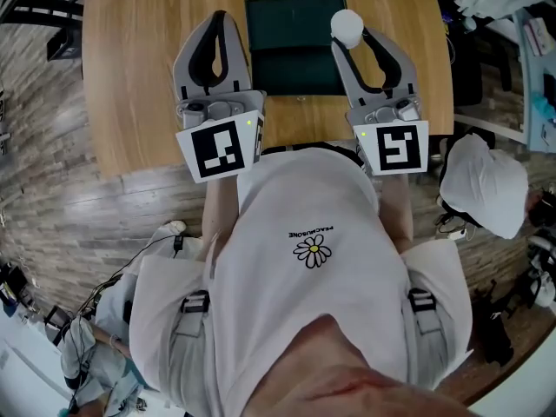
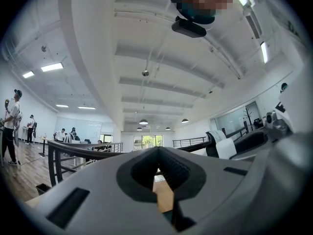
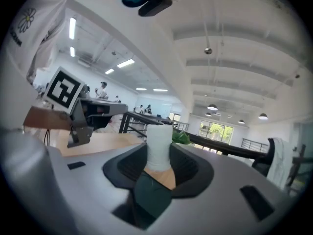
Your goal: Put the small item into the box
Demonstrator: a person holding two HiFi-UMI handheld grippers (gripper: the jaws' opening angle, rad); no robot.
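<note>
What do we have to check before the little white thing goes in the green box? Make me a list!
1. Small white round item held tight in the right gripper: ok.
2. Left gripper shut, empty and beside the box, not over it: ok.
3. Dark green box flat on the wooden table, between the two grippers: ok.
4. Box open and ready: cannot tell.
5. Item above the box's middle: not ok, it is at the right edge.

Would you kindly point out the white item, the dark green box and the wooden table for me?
white item [image 1: 347, 24], head view, its rounded top.
dark green box [image 1: 291, 72], head view, nearer half of its top.
wooden table [image 1: 139, 76], head view, bare surface at the left.
</note>
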